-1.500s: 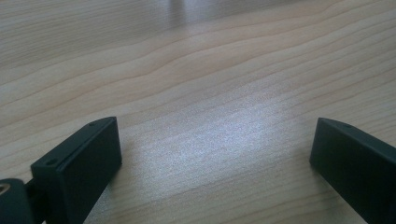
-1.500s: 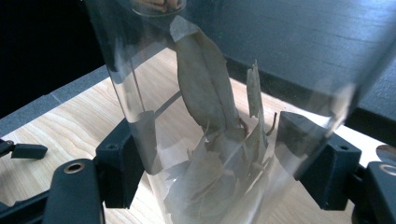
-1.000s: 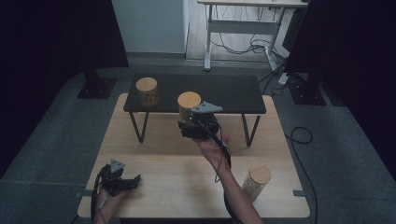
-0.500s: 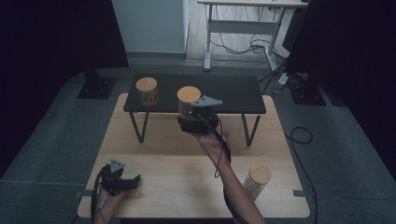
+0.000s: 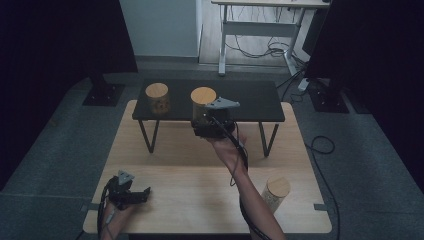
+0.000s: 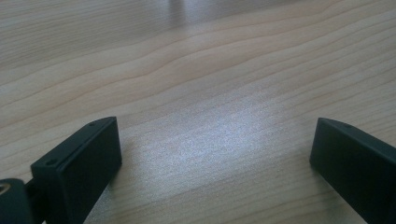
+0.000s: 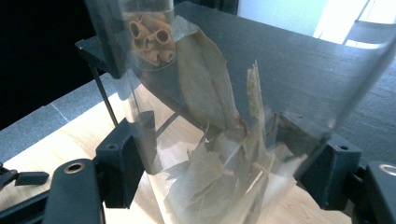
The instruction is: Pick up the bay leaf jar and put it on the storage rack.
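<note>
Light wood counter (image 5: 200,185) on grey floor, dark room w/ black drapes; low black shelf (image 5: 250,100) stands across the counter's far part, white desk frame behind. Right tool (image 5: 209,124) held up at the shelf's front edge, forearm stretched fwd, jaws clamped on a clear jar (image 7: 205,140) w/ wooden lid, dried leaves inside. 2nd jar (image 5: 157,98) on the shelf, 3rd jar (image 5: 274,194) on the counter near right. Left tool (image 5: 131,192) rests low at counter's near-left corner, jaws wide apart, nothing btw them.
</note>
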